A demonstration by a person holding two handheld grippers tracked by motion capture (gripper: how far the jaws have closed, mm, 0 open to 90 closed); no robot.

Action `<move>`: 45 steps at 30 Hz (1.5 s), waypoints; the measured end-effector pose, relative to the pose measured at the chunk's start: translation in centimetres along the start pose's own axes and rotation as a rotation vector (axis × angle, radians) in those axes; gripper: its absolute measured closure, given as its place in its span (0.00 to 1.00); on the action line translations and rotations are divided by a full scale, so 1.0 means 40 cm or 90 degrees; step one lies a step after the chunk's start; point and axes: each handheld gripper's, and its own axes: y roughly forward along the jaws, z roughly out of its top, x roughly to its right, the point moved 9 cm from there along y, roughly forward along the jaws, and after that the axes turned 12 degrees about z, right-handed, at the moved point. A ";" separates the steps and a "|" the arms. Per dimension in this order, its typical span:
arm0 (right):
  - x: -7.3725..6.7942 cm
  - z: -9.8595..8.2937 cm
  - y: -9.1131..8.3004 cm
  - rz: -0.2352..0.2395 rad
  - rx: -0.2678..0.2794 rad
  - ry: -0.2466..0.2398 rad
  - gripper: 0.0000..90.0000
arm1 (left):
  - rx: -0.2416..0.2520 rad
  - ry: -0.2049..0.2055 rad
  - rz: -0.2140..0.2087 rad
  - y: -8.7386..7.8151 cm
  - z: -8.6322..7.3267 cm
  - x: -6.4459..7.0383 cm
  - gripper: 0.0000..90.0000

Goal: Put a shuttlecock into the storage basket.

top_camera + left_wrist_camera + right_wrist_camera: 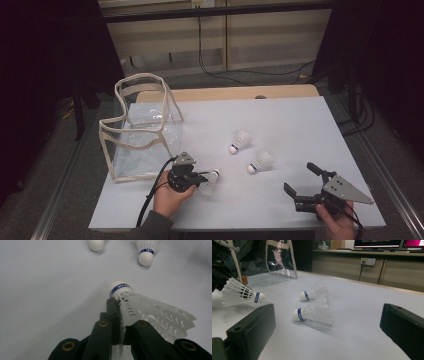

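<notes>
Three white shuttlecocks with blue bands are on the pale table. My left gripper (201,179) is shut on the feather skirt of the nearest shuttlecock (210,182) (140,307) (240,295), its cork pointing away from me. Two more lie loose farther right: one shuttlecock (240,141) (312,293) and another shuttlecock (260,162) (313,312); their corks show at the top of the left gripper view (145,257) (96,244). My right gripper (301,179) is open near the front right edge, jaws wide apart and empty, facing the loose shuttlecocks.
A clear plastic tote bag (142,127) (279,258) with cream trim and handles stands upright at the table's left. The table's wooden far edge (225,93) lies beyond. Cables run on the floor behind.
</notes>
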 end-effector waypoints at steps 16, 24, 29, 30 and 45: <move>-0.003 0.003 0.002 0.003 0.001 -0.005 0.00 | 0.001 -0.008 -0.019 -0.024 0.012 0.015 0.99; -0.003 0.006 0.012 0.009 0.003 -0.004 0.00 | 0.008 -0.018 -0.017 -0.047 0.027 0.011 0.99; -0.006 0.007 0.021 0.016 0.004 -0.005 0.00 | 0.005 -0.013 -0.010 -0.053 0.034 0.011 0.98; -0.006 0.008 0.023 0.017 0.004 -0.004 0.00 | 0.005 -0.013 -0.009 -0.054 0.035 0.010 0.98; -0.012 0.013 0.043 0.032 0.005 -0.004 0.00 | -0.010 -0.013 0.002 -0.094 0.058 0.011 0.98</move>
